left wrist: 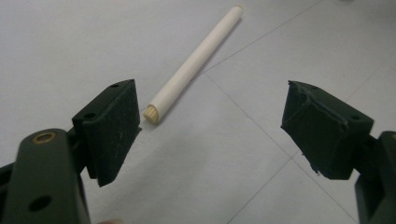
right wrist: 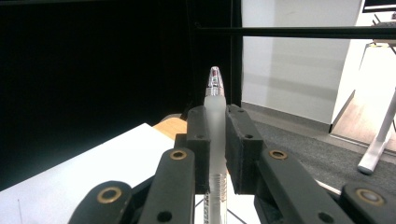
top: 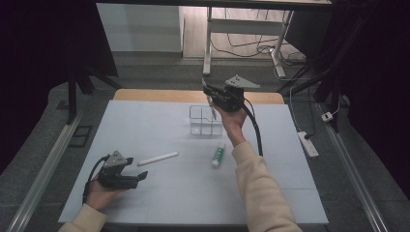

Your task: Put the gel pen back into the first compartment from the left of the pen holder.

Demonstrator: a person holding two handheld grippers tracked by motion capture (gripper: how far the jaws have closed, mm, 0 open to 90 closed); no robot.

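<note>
One pen [right wrist: 215, 140] upright between right tongs [right wrist: 216, 119], clamped.

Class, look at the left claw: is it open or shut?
Open. The left claw has its two black jaws spread wide apart, with bare table between them and the white stick ungripped beyond.

My table [top: 159, 193], a pale sheet over wood, carries a white stick [top: 158, 158] just ahead of my left claw [top: 141, 177], a tube [top: 218, 155] below my raised right claw [top: 207, 91], and a wire rack [top: 205, 121] beneath it.
</note>
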